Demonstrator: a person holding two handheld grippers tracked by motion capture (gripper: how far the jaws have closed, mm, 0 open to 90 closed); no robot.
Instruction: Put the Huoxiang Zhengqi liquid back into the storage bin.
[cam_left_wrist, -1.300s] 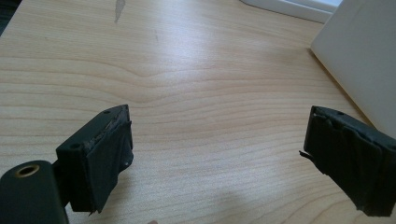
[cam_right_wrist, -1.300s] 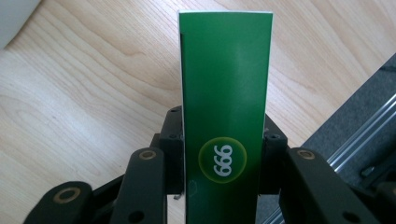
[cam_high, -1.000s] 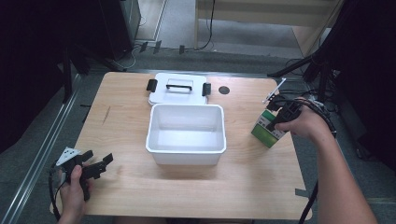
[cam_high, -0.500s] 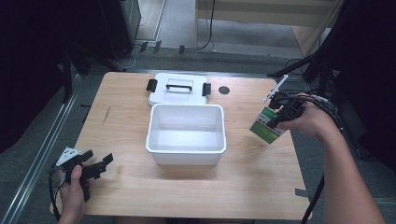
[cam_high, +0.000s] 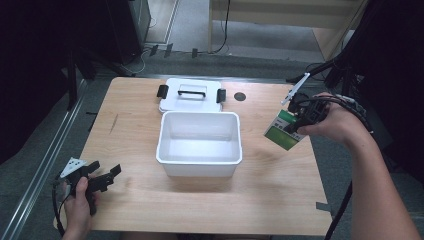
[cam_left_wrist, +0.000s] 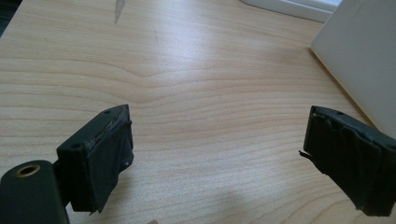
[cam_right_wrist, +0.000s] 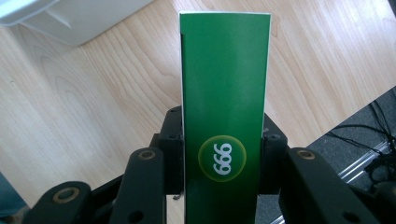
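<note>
A: Since a second ago your right gripper (cam_high: 296, 122) has lifted the green carton (cam_high: 283, 131) off the counter (cam_high: 135, 115); it stood upright at the right edge then, and now it hangs tilted above that edge. Your left gripper (cam_high: 106, 176) has not shifted from the near left corner.

B: Is the hold on it good?

A: In the right gripper view the carton (cam_right_wrist: 225, 116) sits squarely between the two black jaws, which are clamped on its narrow sides, so you have it. The left gripper's jaws stand wide apart with nothing but bare wood between them.

B: So how far along are you?

A: I'd judge about a third. The pick-up is done. The white bin (cam_high: 199, 142) sits open in the middle of the counter, and its inside looks bare. Its lid (cam_high: 190, 95), with the black handle and clips, lies flat just beyond the bin's far side.

B: What is left?

A: You most likely have to carry the carton left, over the bin's right rim, lower it inside and release it. After that the lid probably goes back on, which may be the job your idle left gripper is waiting for. Nothing stands between the carton and the bin.
</note>
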